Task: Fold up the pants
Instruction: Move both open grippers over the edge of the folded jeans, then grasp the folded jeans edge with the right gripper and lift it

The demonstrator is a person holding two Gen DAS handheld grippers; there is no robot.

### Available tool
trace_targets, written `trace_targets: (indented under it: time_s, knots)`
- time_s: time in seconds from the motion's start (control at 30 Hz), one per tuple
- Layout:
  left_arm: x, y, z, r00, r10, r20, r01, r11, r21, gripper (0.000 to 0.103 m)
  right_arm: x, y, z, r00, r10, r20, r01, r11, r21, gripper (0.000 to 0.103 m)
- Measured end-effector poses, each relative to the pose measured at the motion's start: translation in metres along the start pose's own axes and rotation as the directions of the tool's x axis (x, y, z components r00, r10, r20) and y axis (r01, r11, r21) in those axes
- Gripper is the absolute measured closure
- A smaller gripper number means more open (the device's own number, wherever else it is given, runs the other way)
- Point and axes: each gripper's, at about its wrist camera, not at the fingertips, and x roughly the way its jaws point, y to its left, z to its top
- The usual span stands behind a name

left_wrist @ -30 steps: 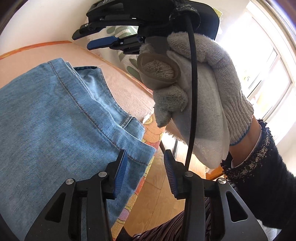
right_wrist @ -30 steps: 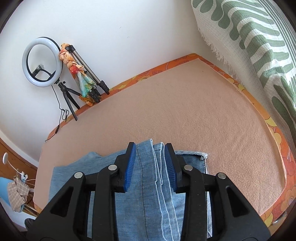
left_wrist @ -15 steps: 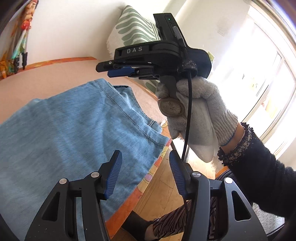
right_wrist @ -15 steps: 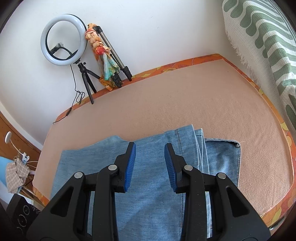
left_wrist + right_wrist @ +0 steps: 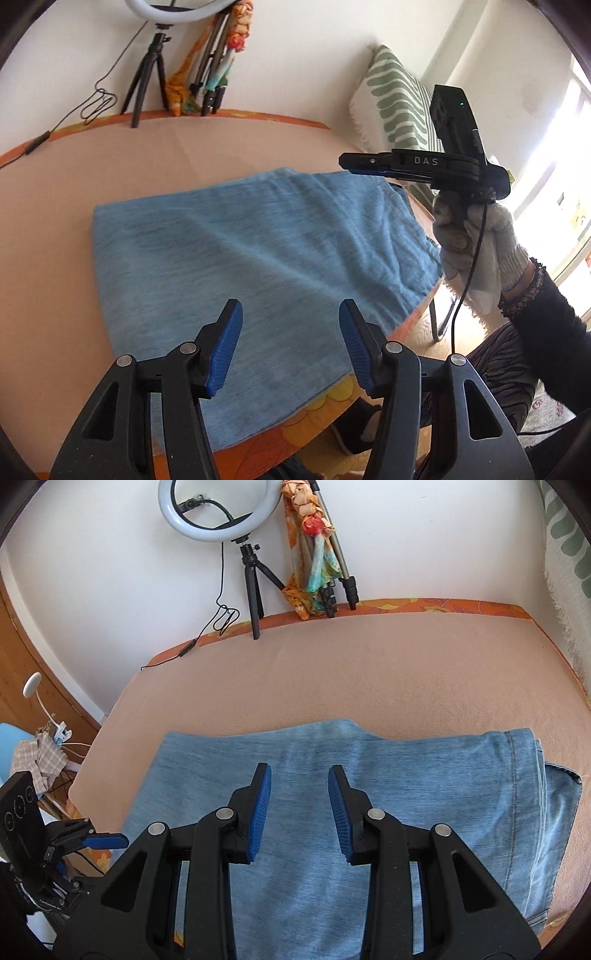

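The blue denim pants (image 5: 258, 251) lie folded flat on the peach-covered bed (image 5: 184, 155), near its front edge. My left gripper (image 5: 291, 310) hovers above their near part, open, with nothing between its blue pads. A gloved hand (image 5: 476, 240) holds my right gripper (image 5: 347, 166) over the pants' right end. In the right wrist view the right gripper (image 5: 299, 775) is open above the middle of the pants (image 5: 406, 794), gripping nothing. The stacked hems lie at the right end. My left gripper (image 5: 107, 840) shows at the lower left, off the bed's corner.
A ring light on a tripod (image 5: 207, 513) and a second tripod wrapped in a scarf (image 5: 321, 554) stand against the far wall. A green-striped pillow (image 5: 399, 107) leans at the bed's right end. The person's legs and the wooden floor lie below the front edge.
Both grippers swung across the pants. The left jaws stand wider than a second ago. The folded hems that sat between the right pads now lie off to the right.
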Motion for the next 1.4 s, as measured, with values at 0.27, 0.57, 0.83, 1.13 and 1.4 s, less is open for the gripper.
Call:
trace_targets:
  time_s: [0.27, 0.57, 0.83, 1.13, 1.4]
  knots:
    - [-0.024, 0.044, -0.029, 0.993, 0.121, -0.014, -0.122, 0.991, -0.061, 0.050, 0.047, 0.066, -0.010, 0.995, 0.027, -0.096, -0.039, 0.991, -0.130, 0.069]
    - [-0.019, 0.059, -0.051, 0.986, 0.155, -0.066, -0.159, 0.986, -0.057, 0.049, 0.086, 0.125, -0.022, 0.972, 0.106, -0.211, -0.150, 0.967, -0.206, 0.069]
    - [-0.024, 0.065, -0.055, 0.994, 0.098, -0.053, -0.103, 0.988, -0.114, 0.048, 0.105, 0.151, -0.011, 0.953, 0.155, -0.259, -0.202, 0.965, -0.166, 0.050]
    - [-0.024, 0.071, -0.059, 0.999, 0.035, -0.027, -0.040, 0.981, -0.188, 0.048, 0.148, 0.184, 0.019, 0.919, 0.113, -0.378, -0.171, 0.978, -0.122, 0.046]
    - [-0.030, 0.086, -0.066, 0.996, -0.080, 0.032, 0.086, 0.940, -0.329, 0.048, 0.193, 0.220, 0.045, 0.876, -0.058, -0.478, -0.045, 0.979, -0.201, 0.046]
